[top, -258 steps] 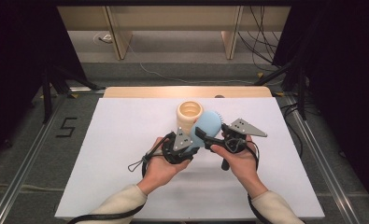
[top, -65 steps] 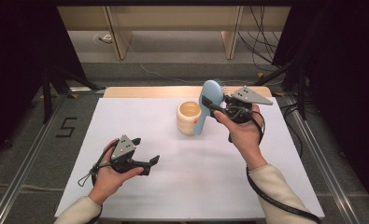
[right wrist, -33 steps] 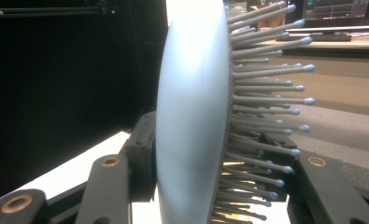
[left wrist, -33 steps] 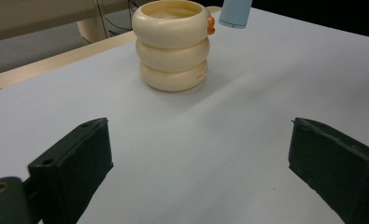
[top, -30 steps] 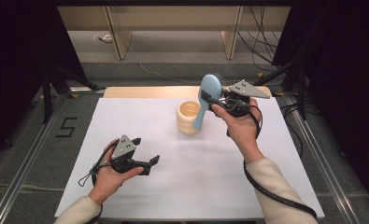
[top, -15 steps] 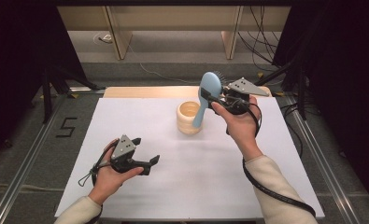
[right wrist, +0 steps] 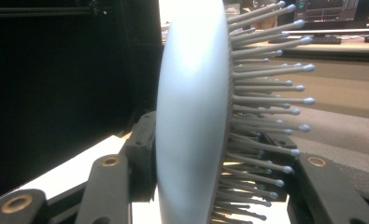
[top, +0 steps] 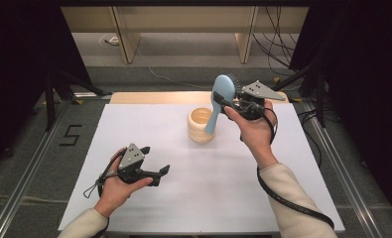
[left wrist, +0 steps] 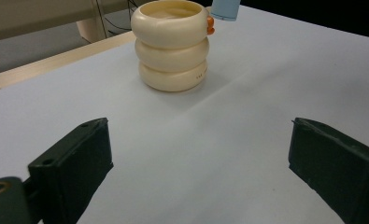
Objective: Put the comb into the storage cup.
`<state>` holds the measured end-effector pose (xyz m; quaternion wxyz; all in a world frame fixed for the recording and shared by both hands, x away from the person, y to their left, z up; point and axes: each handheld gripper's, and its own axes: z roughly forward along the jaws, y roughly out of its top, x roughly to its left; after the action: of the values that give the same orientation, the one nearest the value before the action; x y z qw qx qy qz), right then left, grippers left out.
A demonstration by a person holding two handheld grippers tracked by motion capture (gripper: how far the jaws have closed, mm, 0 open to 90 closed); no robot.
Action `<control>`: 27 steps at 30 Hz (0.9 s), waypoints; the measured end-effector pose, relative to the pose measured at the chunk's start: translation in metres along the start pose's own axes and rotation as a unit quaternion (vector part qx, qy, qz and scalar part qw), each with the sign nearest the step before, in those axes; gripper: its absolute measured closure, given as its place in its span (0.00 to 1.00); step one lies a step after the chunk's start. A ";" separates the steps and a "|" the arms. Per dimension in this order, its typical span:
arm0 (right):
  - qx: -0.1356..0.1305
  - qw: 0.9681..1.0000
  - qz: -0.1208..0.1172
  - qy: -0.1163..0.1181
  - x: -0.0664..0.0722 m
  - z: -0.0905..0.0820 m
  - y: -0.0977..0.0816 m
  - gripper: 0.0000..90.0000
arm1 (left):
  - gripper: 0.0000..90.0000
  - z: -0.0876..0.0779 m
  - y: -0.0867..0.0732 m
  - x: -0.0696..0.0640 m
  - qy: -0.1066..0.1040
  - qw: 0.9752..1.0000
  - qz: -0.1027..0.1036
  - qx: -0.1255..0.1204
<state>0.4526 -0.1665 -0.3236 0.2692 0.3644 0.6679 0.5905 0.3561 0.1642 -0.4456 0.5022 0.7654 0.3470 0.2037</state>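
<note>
Black "5" (top: 70, 135) beside white table (top: 233, 188)

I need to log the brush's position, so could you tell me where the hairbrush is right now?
In the high view, the hairbrush is held upright in the right gripper, right of centre, handle tip over the cream cup.

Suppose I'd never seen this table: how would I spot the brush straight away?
Start at the white table and find the cream ringed cup near its far edge. Above the cup, the right gripper holds the pale blue hairbrush upright, handle pointing down towards the cup. It is the one blue, bristled thing there.
</note>
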 end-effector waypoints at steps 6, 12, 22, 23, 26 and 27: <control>0.000 1.000 0.001 -0.001 -0.001 0.003 0.002 0.56 | 0.06 0.000 0.000 0.000 -0.001 1.000 0.000 0.000; -0.001 1.000 0.002 -0.004 -0.002 0.005 0.004 0.56 | 0.06 0.000 0.000 0.000 0.000 1.000 0.000 0.000; -0.006 1.000 -0.002 -0.004 0.000 0.008 0.009 0.56 | 0.06 0.000 0.001 0.001 0.000 1.000 0.000 -0.002; -0.006 1.000 -0.003 -0.004 0.000 0.008 0.009 0.56 | 0.06 0.000 0.001 0.001 0.000 1.000 0.000 -0.001; -0.008 1.000 -0.004 -0.004 0.001 0.009 0.011 0.56 | 0.06 0.000 0.001 0.001 0.000 1.000 0.000 -0.002; -0.008 1.000 -0.003 -0.003 0.002 0.009 0.011 0.56 | 0.06 0.000 0.001 0.001 0.000 1.000 -0.001 -0.002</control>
<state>0.4610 -0.1593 -0.3143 0.2764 0.3619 0.6634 0.5938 0.3572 0.1650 -0.4450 0.5040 0.7643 0.3469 0.2039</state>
